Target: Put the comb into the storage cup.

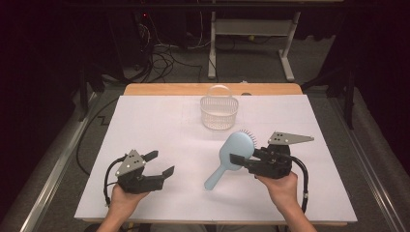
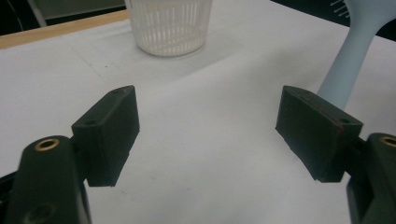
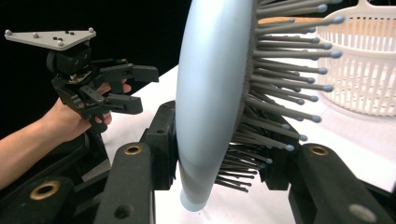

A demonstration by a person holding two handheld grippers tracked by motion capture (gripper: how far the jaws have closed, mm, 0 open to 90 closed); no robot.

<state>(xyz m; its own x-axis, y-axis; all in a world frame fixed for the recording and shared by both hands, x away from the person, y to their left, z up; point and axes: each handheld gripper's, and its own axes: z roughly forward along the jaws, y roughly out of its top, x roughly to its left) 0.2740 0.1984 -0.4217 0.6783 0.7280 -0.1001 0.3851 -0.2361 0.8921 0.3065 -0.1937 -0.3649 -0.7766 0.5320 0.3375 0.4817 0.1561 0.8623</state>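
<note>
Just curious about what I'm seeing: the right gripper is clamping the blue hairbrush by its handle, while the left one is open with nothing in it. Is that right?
Not quite. The right gripper clamps the blue hairbrush by its bristled head, not its handle; the right gripper view shows this. The left gripper is indeed open with nothing in it.

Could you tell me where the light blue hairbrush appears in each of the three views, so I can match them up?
High view: the hairbrush lies right of centre, its head clamped in the right gripper.
Left gripper view: its handle shows at the upper right.
Right gripper view: its head stands in the centre between the jaws.
Shared landmark: the white basket.
</note>
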